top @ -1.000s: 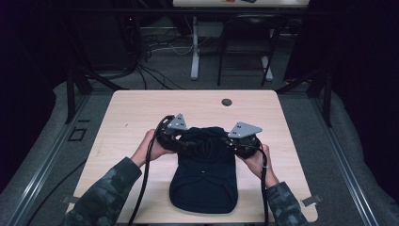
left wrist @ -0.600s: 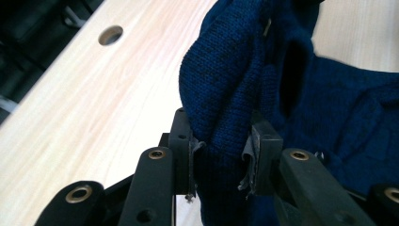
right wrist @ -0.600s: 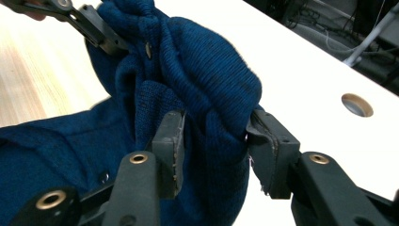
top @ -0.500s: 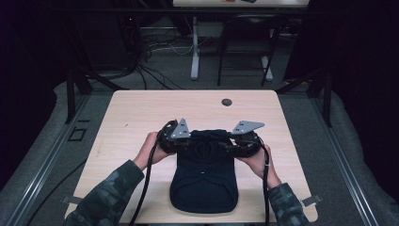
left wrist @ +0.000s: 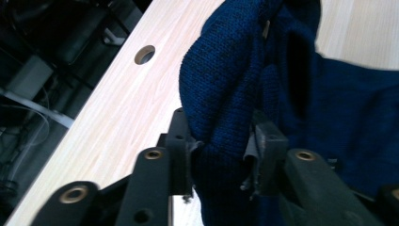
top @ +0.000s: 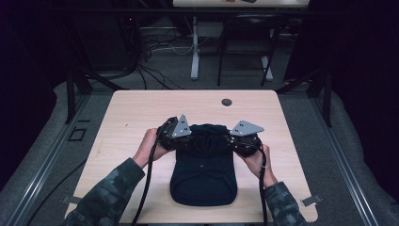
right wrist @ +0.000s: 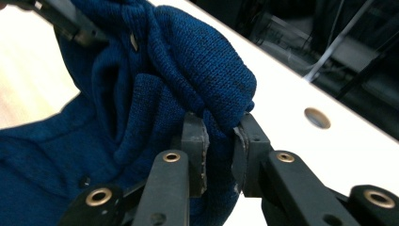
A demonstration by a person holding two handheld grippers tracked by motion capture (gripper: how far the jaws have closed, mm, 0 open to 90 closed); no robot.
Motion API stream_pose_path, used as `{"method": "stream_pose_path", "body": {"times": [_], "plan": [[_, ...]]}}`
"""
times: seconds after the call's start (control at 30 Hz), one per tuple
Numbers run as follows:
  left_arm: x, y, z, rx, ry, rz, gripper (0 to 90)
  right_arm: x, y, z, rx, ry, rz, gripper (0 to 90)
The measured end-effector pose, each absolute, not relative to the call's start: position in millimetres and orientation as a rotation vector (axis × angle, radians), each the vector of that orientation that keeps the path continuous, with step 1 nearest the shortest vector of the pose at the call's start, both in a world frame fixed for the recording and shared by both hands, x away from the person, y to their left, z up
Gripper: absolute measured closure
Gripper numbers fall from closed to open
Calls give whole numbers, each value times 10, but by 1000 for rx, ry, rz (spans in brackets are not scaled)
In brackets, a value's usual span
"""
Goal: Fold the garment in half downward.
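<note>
Folding looks to be the step in hand: the dark blue knit garment (top: 203, 165) lies at lower centre of the table (top: 141, 108). The left gripper (left wrist: 221, 150) has just eased slightly yet pinches one bunched far corner, and the right gripper (right wrist: 219, 141), just re-closed, clamps the other. Next, I judge, both must carry that edge evenly toward the near hem.

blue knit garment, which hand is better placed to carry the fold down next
Neither clearly. The left tongs and right tongs each pinch a bunched far corner of the blue knit garment, level with each other. If one must lead, I'd guess left, which grips a thicker wad of cloth.
</note>
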State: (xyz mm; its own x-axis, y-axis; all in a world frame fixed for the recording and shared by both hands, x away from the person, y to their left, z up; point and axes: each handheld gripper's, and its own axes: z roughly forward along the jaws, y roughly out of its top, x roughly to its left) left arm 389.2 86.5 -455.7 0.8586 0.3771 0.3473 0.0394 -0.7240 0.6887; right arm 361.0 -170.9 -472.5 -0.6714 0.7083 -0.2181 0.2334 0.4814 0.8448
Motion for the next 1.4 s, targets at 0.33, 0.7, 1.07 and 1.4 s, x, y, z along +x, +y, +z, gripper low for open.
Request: {"method": "stream_pose_path", "body": {"times": [0.33,0.7,1.07,1.4], "plan": [[3915,883,-4769,2384,350,518,634,3563,-1697,-4827,680,2198,1099,765],[3733,802,-4765,2364,285,725,663,3513,-1813,-4835,703,2283,1120,693],[3636,830,-4810,2358,277,752,642,3399,-1813,-4927,650,2300,1096,727],[3553,864,-4877,2353,280,684,585,3319,-1810,-4999,625,2318,1068,743]]}}
